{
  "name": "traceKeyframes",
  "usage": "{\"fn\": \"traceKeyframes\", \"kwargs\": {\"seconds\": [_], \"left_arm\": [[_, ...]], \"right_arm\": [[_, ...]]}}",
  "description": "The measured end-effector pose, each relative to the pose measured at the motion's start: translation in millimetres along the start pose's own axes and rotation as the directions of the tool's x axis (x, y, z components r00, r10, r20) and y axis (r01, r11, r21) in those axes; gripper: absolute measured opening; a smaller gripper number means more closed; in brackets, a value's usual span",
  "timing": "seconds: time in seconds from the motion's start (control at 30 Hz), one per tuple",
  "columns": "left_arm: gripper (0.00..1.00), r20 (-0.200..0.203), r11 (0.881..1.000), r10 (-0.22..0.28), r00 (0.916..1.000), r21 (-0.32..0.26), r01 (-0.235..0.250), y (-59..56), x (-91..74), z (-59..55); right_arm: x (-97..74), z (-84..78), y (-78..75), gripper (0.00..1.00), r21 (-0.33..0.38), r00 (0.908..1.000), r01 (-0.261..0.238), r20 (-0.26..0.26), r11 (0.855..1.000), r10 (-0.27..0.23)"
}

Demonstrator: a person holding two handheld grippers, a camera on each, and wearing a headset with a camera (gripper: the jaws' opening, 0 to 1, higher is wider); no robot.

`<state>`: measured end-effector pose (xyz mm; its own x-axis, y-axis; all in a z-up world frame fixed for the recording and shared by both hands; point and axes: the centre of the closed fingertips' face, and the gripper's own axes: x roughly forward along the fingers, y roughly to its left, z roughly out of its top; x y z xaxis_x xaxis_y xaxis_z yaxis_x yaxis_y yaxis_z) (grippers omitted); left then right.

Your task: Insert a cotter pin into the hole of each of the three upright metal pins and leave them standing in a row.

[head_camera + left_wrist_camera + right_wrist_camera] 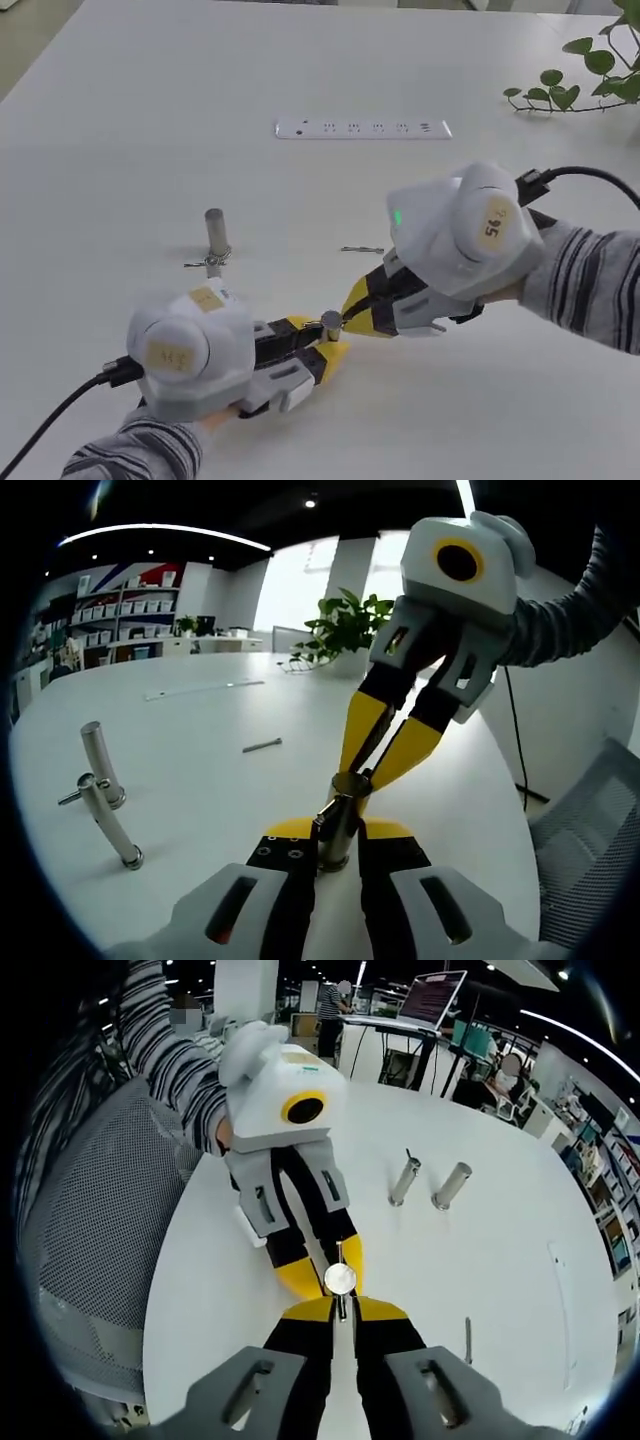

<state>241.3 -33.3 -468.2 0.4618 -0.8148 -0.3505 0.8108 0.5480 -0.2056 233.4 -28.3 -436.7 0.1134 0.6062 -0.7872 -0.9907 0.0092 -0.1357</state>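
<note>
My left gripper (322, 338) is shut on a short metal pin (331, 320) that stands on the white table, near the front. My right gripper (350, 308) comes from the right, its yellow tips closed on a thin cotter pin (341, 1309) right against the pin's upper end (338, 798). In the right gripper view the pin's round top (340, 1278) sits just past my tips (340, 1307). Two more metal pins stand close together at the left: a bare one (215, 232) and one with a cotter pin through it (213, 262).
A loose cotter pin (362, 249) lies on the table behind the grippers. A white power strip (363, 128) lies farther back, and a potted plant (590, 70) sits at the back right corner. A grey mesh chair (110, 1220) stands beside the table.
</note>
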Motion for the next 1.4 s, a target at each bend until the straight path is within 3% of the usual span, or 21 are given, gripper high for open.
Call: {"fn": "traceKeyframes", "kwargs": {"seconds": [0.1,0.4,0.6,0.83,1.07,1.4], "left_arm": [[0.12,-0.001,1.0,0.01,0.9999,-0.007,-0.01,0.6,-0.6,-0.1],[0.19,0.007,0.999,0.045,0.999,-0.031,-0.045,-2.0,-12.5,-2.8],[0.2,-0.016,0.996,0.091,0.9957,-0.016,-0.092,-5.8,-15.7,-11.2],[0.17,0.011,0.981,0.193,0.9812,-0.013,-0.193,0.9,-16.1,-5.4],[0.17,0.013,0.978,0.206,0.9784,-0.019,-0.206,-2.0,-12.4,-5.6],[0.16,0.019,0.971,0.239,0.9709,-0.023,-0.238,3.2,-12.3,-5.0]], "right_arm": [[-5.2,0.7,-1.5,0.07,0.012,1.0,0.007,0.006,1.0,-0.007],[-6.3,-5.7,4.4,0.0,0.008,1.0,-0.001,-0.007,1.0,0.001],[-3.0,-8.7,5.1,0.0,0.012,0.9997,0.002,-0.024,1.0,-0.002],[-2.0,-7.9,4.4,0.0,0.017,0.9996,0.006,-0.029,1.0,-0.005],[1.0,-6.3,4.3,0.0,0.028,0.9996,0.0,-0.027,1.0,0.001],[3.5,-5.5,3.8,0.0,0.021,0.9999,0.008,-0.015,1.0,-0.008]]}}
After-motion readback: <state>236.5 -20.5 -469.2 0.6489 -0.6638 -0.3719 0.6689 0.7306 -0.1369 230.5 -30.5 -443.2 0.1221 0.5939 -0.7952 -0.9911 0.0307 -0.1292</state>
